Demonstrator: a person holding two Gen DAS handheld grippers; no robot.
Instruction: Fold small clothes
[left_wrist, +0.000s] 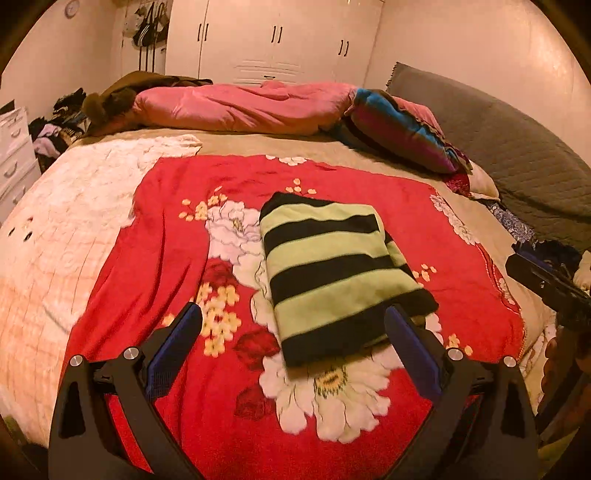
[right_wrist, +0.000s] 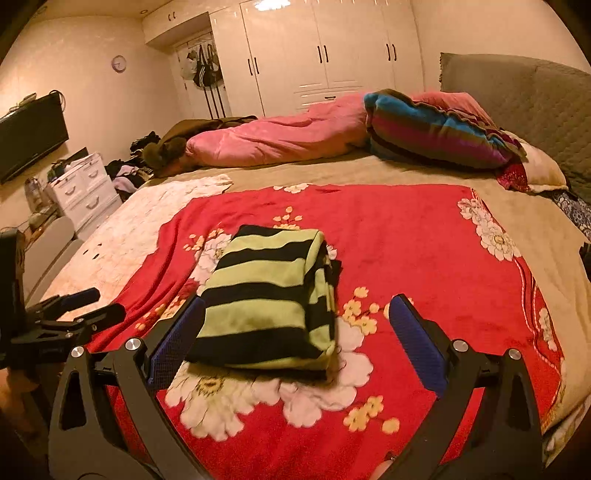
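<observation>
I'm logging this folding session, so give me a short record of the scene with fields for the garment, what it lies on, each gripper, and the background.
garment: striped top, green and black, folded into a compact rectangle
surface: red floral blanket spread on the bed
left gripper: open, empty, off the garment
right gripper: open, empty, off the garment
background: pink duvet, striped pillow, white wardrobe
fold status: appears finished

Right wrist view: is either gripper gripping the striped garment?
No. The striped garment lies folded on the red blanket, and the right gripper and left gripper are both open, holding nothing.
</observation>
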